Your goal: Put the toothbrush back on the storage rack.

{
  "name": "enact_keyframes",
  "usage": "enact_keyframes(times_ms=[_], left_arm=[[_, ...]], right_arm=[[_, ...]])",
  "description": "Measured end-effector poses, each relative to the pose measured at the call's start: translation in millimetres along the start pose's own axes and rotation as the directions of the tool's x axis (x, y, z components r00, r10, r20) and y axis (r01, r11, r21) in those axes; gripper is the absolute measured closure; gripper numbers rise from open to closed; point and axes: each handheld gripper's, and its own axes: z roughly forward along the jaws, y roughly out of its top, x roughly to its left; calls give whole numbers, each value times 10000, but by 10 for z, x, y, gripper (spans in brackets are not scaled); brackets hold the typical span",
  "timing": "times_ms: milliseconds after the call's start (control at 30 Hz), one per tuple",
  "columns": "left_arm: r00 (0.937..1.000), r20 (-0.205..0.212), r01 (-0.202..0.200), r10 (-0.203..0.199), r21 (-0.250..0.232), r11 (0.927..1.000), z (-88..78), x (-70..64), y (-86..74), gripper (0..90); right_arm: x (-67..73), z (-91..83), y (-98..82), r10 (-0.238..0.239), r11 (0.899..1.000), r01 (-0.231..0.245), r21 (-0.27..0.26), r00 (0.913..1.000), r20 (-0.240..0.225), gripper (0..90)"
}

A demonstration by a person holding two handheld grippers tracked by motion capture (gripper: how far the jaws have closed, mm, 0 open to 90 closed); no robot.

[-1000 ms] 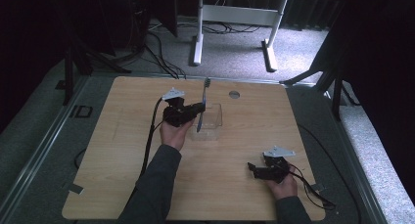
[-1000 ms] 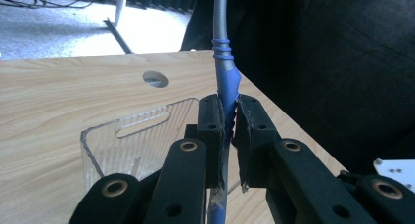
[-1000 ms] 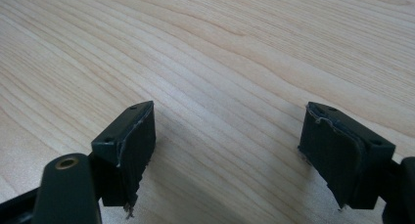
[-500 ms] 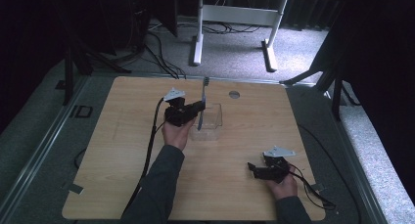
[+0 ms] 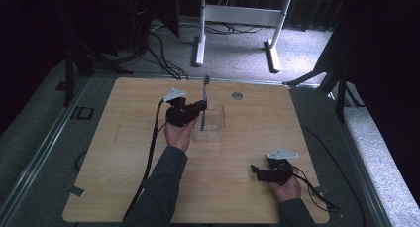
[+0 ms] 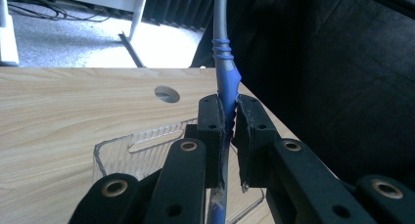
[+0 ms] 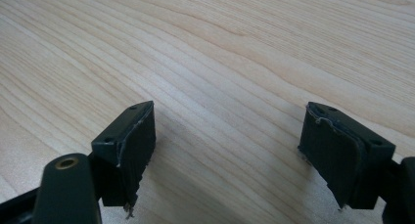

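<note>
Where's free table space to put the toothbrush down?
Bare wood left of the left gripper, out to the table edge, and between the clear tray and right gripper. Crowded only around the tray, where the toothbrush stands clamped.

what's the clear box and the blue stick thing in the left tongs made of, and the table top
Clear box: looks like glossy transparent plastic, the wood shows through its ribbed walls.
Blue stick, clamped in the left tongs: seemingly a toothbrush handle, blue rubbery ridged grip on grey plastic.
Table top: pale wood grain, matte, possibly laminate.
</note>
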Motion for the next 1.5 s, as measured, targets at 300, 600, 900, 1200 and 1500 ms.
enact_keyframes(times_ms=[300,600,900,1200,1500], left_arm=[[9997,-250,-70,65,-193,9998,32,-6,-6,815],[9988,-490,24,-39,-311,9995,67,22,-7,815],[9980,-626,-46,24,-359,9993,110,37,-25,815],[9960,-888,-72,43,-325,9994,177,82,-49,814],[9929,-1172,-191,193,23,9998,265,115,-107,813]], right_arm=[[1,0,0,19,10000,-19,3,10000,-4,206],[0,0,1,0,10000,0,7,10000,1,206],[-1,3,4,-18,10000,18,7,10000,-11,206],[-2,3,4,-24,10000,24,8,10000,-8,206],[-1,3,4,-19,10000,19,11,10000,-12,206]])
